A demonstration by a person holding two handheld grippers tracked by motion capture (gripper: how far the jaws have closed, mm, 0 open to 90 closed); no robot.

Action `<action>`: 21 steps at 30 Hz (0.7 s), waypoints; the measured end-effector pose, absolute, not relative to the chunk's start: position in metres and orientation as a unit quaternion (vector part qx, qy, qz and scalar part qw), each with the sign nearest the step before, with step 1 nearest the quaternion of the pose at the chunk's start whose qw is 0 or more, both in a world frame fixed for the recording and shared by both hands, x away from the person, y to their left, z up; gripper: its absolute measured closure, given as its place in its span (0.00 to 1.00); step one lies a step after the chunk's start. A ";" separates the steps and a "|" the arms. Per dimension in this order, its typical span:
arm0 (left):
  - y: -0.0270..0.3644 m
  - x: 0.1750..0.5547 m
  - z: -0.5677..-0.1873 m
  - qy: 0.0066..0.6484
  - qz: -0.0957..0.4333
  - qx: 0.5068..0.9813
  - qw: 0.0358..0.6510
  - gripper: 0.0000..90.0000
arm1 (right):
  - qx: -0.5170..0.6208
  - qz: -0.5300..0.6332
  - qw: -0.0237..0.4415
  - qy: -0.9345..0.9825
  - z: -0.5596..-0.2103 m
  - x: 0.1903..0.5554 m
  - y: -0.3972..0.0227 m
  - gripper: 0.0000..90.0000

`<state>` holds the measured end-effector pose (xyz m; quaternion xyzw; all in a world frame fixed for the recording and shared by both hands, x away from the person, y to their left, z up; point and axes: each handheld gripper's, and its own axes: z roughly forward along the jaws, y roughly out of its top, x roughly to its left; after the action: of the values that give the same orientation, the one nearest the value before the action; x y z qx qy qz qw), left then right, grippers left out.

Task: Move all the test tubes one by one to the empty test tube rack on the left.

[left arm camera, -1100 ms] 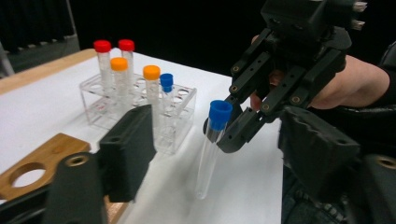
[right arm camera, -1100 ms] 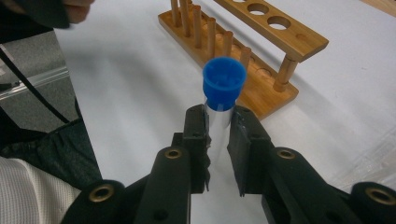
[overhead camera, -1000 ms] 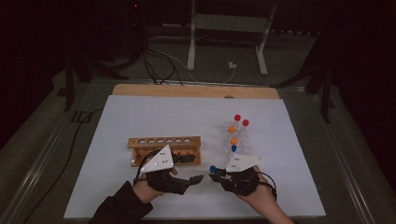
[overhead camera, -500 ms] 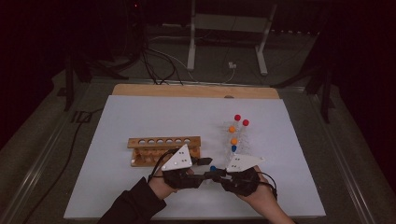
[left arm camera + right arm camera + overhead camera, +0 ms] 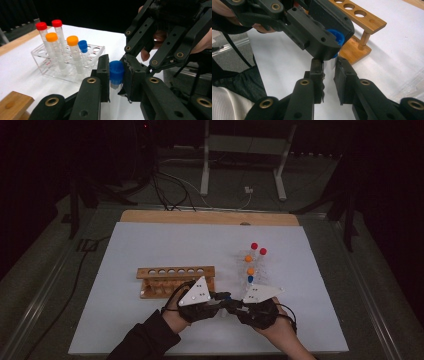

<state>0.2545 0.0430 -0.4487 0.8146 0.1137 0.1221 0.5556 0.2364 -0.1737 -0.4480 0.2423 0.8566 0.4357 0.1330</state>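
My left gripper [image 5: 117, 75] just closed on tube cap [image 5: 116, 70] | right gripper [image 5: 329, 68] clamps tube body [image 5: 328, 65] | between wooden rack [image 5: 176, 281] and clear rack [image 5: 70, 65], over table [image 5: 150, 245]; open room ahead.

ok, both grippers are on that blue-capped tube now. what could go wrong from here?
1. The left gripper, whose fingers have just been closing, pinches the blue cap while the right gripper clamps the tube: an uneven pull could crack it.
2. A loosened cap may spill contents.
3. The clear rack stands close; a jerk could topple its tubes.
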 end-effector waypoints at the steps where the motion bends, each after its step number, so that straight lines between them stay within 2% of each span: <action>1: 0.043 0.255 -0.449 0.114 0.122 0.815 0.556 0.86 | 0.243 0.439 0.130 0.855 -0.448 0.237 -0.174 0.84; 3: 0.044 0.255 -0.447 0.118 0.127 0.810 0.560 0.86 | 0.244 0.441 0.130 0.854 -0.448 0.237 -0.175 0.83; 4: 0.045 0.256 -0.445 0.120 0.130 0.808 0.563 0.87 | 0.247 0.447 0.129 0.850 -0.446 0.237 -0.176 0.75; 5: 0.047 0.257 -0.443 0.121 0.131 0.806 0.565 0.87 | 0.246 0.447 0.130 0.850 -0.446 0.237 -0.176 0.71; 10: 0.058 0.264 -0.430 0.134 0.151 0.793 0.575 0.87 | 0.249 0.456 0.137 0.843 -0.444 0.236 -0.179 0.61; 12: 0.062 0.267 -0.424 0.137 0.157 0.789 0.578 0.87 | 0.252 0.467 0.140 0.836 -0.442 0.235 -0.182 0.54; 17: 0.069 0.276 -0.409 0.143 0.176 0.782 0.580 0.87 | 0.258 0.487 0.147 0.821 -0.438 0.235 -0.188 0.46; 21: 0.074 0.284 -0.398 0.150 0.192 0.777 0.580 0.87 | 0.273 0.500 0.153 0.808 -0.435 0.235 -0.193 0.32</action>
<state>0.2837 0.0743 -0.3980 0.7774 0.1496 0.1917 0.5801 0.2347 -0.1927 -0.4350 0.2728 0.8076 0.5000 0.1529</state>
